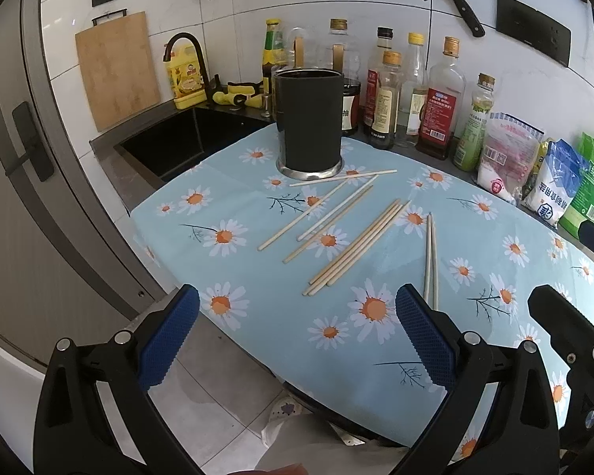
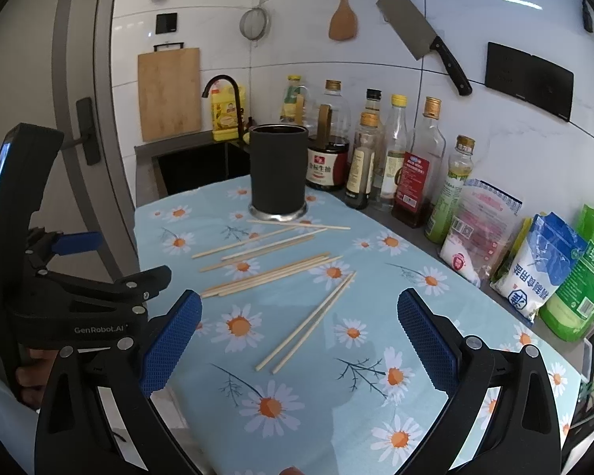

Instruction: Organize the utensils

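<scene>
I see the counter (image 1: 257, 356) first, spread with a pale blue daisy-print cloth, with the dark sink (image 1: 170, 146) sunk in at its far left corner; a row of sauce and oil bottles (image 2: 415, 166) and some bagged goods (image 2: 534, 277) line the tiled wall on the right. A cleaver (image 2: 419, 35) and a wooden spatula (image 2: 342, 12) hang on that wall, and a cutting board (image 1: 117, 69) leans by the tap.

Next down in size, the black utensil holder (image 1: 309, 118) stands upright on its metal base at the far edge of the cloth (I cannot see whether it holds anything).

My left gripper (image 1: 297, 336) hangs over the near edge of the counter, its blue-padded jaws spread wide with nothing between them; my right gripper (image 2: 299, 336) is the same, jaws wide apart and holding nothing, pointed at the cloth.

The chopsticks (image 1: 356, 245) lie loose on the cloth in front of the holder: a few fanned out just beside its base, a tight bundle of several in the middle, and one pair (image 2: 309, 322) off to the right, nearest my right gripper; none are touched by either tool.
</scene>
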A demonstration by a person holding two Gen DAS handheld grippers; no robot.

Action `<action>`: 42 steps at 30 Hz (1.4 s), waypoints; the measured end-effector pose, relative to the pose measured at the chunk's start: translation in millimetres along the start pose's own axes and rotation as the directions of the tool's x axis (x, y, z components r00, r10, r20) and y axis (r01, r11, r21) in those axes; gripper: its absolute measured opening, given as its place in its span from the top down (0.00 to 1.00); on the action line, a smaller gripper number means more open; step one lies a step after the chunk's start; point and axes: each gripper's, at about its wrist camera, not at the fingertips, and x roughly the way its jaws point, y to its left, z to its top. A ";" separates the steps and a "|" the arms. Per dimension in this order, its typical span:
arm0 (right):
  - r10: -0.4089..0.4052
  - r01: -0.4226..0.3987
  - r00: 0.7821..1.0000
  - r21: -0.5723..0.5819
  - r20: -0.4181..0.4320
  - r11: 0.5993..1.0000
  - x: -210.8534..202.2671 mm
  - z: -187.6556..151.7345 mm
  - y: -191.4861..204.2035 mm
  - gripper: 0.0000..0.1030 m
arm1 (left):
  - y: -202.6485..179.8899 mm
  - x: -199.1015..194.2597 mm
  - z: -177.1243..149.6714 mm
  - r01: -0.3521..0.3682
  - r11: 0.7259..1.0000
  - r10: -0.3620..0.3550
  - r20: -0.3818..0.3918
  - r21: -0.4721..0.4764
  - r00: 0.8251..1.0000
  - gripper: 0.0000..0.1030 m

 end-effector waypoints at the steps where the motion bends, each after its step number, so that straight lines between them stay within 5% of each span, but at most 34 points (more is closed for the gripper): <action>1: -0.001 0.001 1.000 0.001 0.001 1.000 -0.3 0.1 0.4 0.08 | -0.5 -0.1 -0.2 -0.004 1.000 0.004 -0.002 -0.001 1.000 0.06; 42: -0.020 0.020 1.000 0.003 -0.012 1.000 -1.9 -3.8 3.2 0.08 | 9.0 -3.0 -2.3 -0.062 0.998 0.062 -0.019 -0.008 0.998 0.06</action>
